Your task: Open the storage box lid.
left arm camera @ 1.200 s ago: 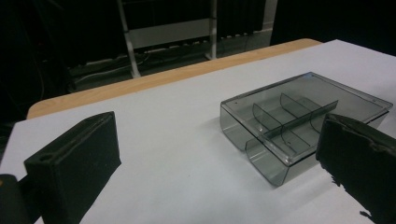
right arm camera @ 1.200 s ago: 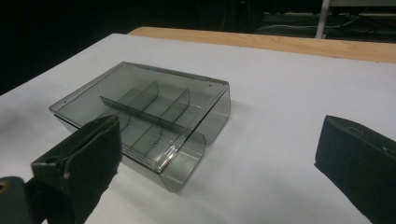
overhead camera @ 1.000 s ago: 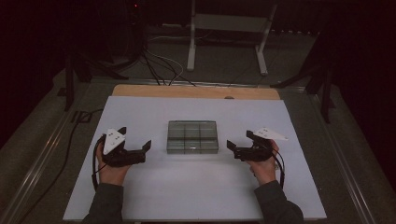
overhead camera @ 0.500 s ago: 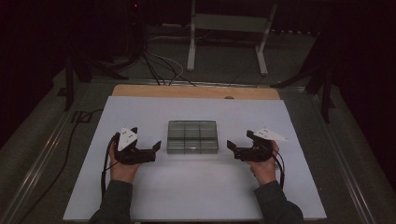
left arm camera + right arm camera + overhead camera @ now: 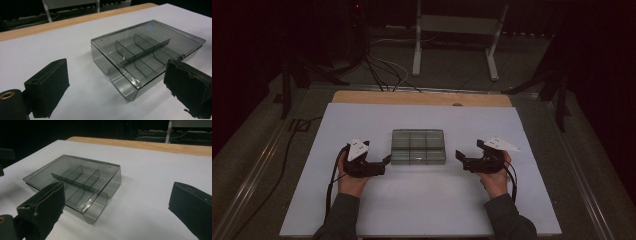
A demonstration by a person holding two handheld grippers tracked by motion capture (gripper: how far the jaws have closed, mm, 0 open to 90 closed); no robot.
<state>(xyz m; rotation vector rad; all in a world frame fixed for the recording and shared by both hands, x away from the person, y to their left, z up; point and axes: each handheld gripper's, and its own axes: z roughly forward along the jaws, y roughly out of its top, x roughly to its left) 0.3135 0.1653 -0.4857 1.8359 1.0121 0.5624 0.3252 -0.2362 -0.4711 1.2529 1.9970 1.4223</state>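
While the smoky clear divided box (image 5: pixel 418 146) sits lid-down near the middle of the white surface (image 5: pixel 422 210), the left gripper (image 5: pixel 383 162) hovers just beside its near left corner, jaws apart; the right gripper (image 5: pixel 460 156) waits near its right side, jaws apart too.

A smoky clear plastic compartment box (image 5: pixel 418 146) lies flat on the white desk (image 5: pixel 422 210), lid shut. Inner dividers split it into six compartments. It sits midway across the desk.
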